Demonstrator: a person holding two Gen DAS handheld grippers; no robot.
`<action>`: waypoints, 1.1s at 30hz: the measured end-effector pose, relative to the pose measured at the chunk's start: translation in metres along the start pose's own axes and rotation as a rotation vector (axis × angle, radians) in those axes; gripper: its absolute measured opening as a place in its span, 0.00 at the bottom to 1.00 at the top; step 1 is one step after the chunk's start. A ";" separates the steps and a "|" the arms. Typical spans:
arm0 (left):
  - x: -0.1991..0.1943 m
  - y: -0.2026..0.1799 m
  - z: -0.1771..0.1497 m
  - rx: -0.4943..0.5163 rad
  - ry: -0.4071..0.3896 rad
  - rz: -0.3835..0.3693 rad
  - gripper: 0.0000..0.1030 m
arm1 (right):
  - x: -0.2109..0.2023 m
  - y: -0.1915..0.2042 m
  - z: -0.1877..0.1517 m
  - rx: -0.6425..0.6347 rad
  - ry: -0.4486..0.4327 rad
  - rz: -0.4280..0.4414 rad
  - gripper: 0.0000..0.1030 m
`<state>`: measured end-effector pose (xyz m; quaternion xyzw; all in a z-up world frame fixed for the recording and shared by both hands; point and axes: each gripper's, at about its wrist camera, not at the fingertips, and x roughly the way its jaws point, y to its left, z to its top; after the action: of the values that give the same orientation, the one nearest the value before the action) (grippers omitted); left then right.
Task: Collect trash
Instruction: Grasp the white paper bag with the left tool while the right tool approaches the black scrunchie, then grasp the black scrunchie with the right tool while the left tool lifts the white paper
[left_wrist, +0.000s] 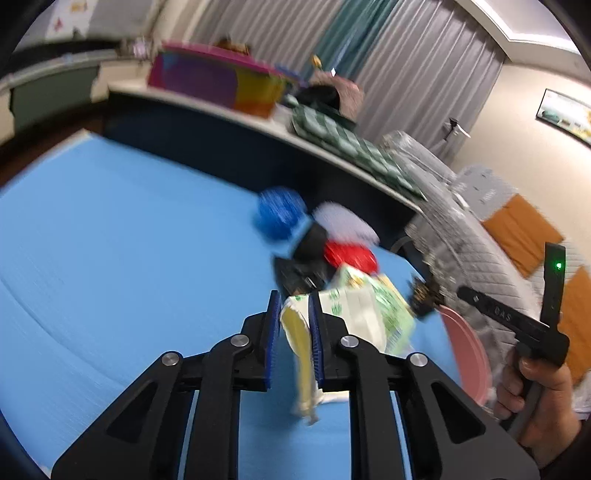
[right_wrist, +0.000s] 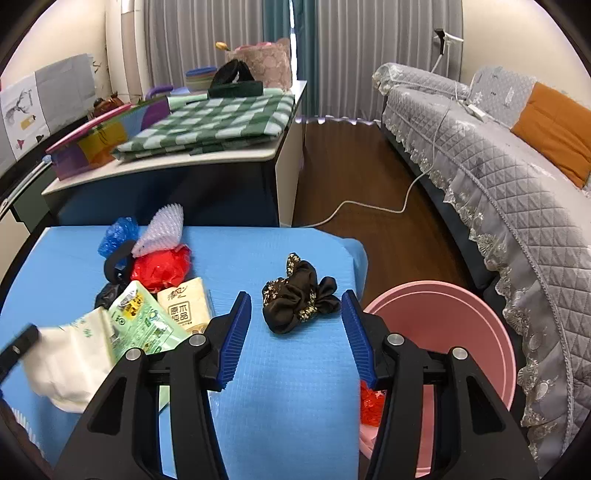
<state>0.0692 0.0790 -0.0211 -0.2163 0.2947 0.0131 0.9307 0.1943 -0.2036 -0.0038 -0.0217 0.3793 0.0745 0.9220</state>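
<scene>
So the left gripper (left_wrist: 293, 308) has its 2 blue pads clamped on a crumpled white-and-green plastic bag (left_wrist: 351, 314), which hangs just above the blue mat (left_wrist: 129, 258). The right gripper (right_wrist: 297, 332) is about half open with nothing in it, hovering over a dark fabric scrunchie (right_wrist: 301, 301) on the mat. The pink bin (right_wrist: 461, 332) sits just off the mat's right edge, with some red trash (right_wrist: 371, 406) inside.
</scene>
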 end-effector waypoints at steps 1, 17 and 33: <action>-0.001 0.000 0.004 0.016 -0.027 0.028 0.13 | 0.004 0.001 0.000 -0.001 0.005 0.001 0.50; 0.033 0.000 -0.009 0.044 0.116 0.032 0.31 | 0.067 -0.012 0.002 0.088 0.151 -0.011 0.52; 0.034 -0.001 -0.018 0.059 0.191 0.083 0.32 | 0.064 -0.004 0.001 0.042 0.140 -0.001 0.29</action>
<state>0.0877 0.0669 -0.0530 -0.1768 0.3911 0.0222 0.9030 0.2400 -0.2001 -0.0483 -0.0076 0.4443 0.0643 0.8935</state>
